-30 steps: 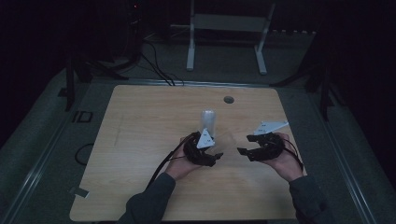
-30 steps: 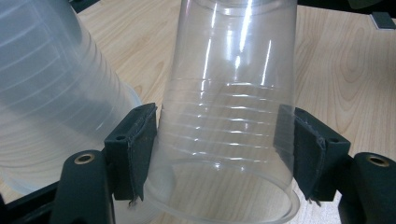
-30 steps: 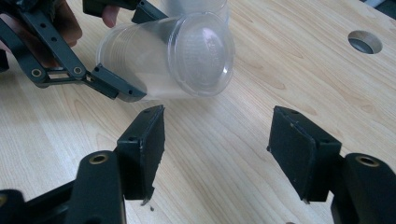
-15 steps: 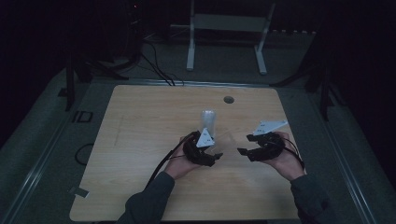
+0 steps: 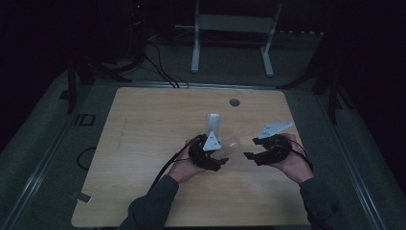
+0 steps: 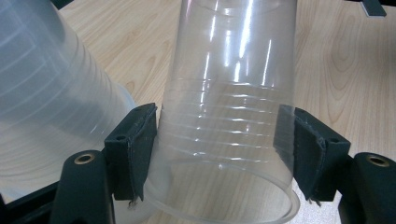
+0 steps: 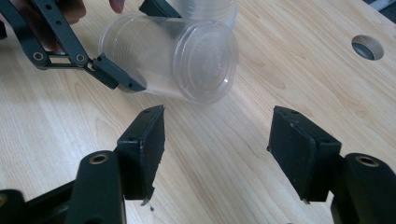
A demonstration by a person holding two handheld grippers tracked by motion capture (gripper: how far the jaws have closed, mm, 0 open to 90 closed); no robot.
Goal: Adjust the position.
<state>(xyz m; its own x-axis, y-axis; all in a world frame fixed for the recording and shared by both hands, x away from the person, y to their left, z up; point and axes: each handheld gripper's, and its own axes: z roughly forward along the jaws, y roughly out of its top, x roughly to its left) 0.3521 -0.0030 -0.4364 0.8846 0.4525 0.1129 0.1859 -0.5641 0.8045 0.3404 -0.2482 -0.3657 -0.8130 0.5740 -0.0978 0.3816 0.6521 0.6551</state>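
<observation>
High view gives the wooden worktop (image 5: 143,143) as the largest thing, pale, with rounded corners and a small round hole (image 5: 234,102) near its far edge. Two forearms in dark sleeves come in over the near edge.

The left tongs (image 5: 218,160) sit a little right of the middle of the worktop, nearer to the near edge than to the far one. The right tongs (image 5: 250,155) are just beside them, toward the right edge, and point at them.

An upright clear plastic cup (image 5: 213,123) stands just behind the left tongs, on the side of the far edge. Whether it is one cup or a stack, I cannot tell.

A second clear cup (image 6: 229,116) lies on its side between the jaws of the left tongs. In the left gripper view both black pads (image 6: 140,149) press on its ribbed wall near the open rim, so the left tongs are partly closed and hold this cup. In the right gripper view its closed bottom (image 7: 205,60) faces the right tongs.

The right tongs (image 7: 217,149) are wide open with bare wood between the jaws, and the lying cup is near in front of them, not touching.
</observation>
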